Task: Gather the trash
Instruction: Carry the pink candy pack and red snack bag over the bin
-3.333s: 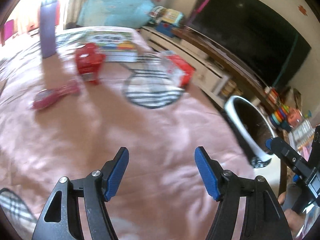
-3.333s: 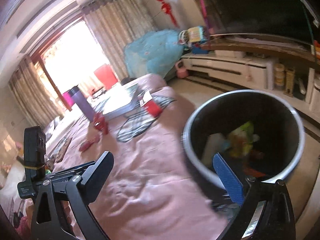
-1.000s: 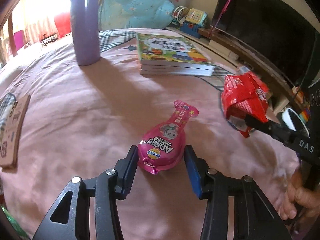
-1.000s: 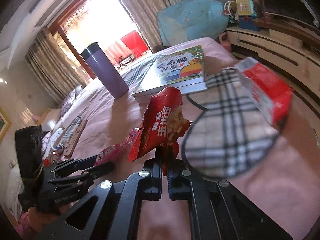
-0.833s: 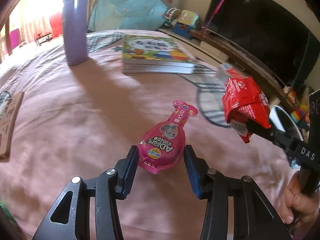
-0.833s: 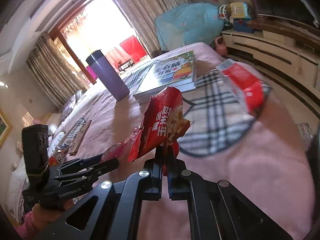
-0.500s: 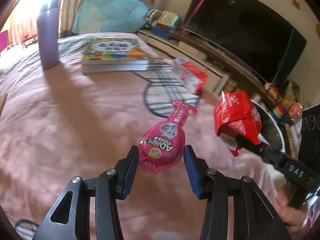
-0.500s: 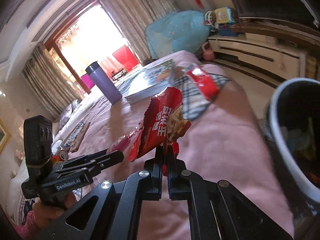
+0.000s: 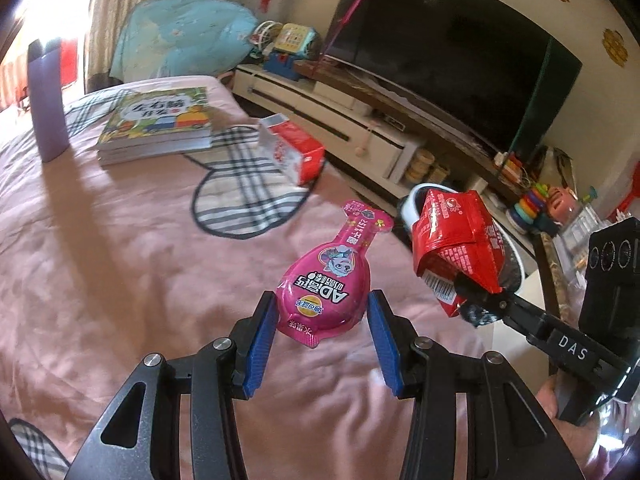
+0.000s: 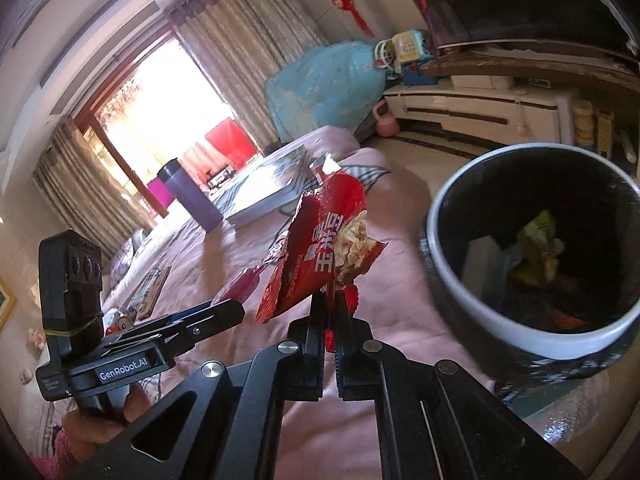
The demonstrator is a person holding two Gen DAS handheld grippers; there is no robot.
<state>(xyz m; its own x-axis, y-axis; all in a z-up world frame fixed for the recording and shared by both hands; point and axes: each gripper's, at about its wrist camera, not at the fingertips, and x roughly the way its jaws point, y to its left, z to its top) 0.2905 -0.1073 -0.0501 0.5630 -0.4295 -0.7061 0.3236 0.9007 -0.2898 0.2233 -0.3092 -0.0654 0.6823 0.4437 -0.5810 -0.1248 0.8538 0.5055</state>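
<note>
My left gripper (image 9: 322,324) is shut on a pink drink pouch (image 9: 332,276) and holds it above the pink bedspread (image 9: 120,280). My right gripper (image 10: 330,300) is shut on a red snack bag (image 10: 324,248), also seen in the left wrist view (image 9: 456,240). The black trash bin with a white rim (image 10: 536,264) stands just right of the bag and holds several pieces of trash. In the left wrist view only a piece of its rim (image 9: 408,204) shows behind the bag. A red and white carton (image 9: 292,148) lies near the bed's edge.
A stack of books (image 9: 156,128) and a purple tumbler (image 9: 48,108) stand at the bed's far side. A white TV cabinet (image 9: 340,124) with a dark screen (image 9: 452,52) runs along the wall. Toys (image 9: 536,208) sit on the floor at right.
Both grippers have carried their trash from the middle of the bed toward the bin, which is now close on the right. Earlier both were open and empty.
</note>
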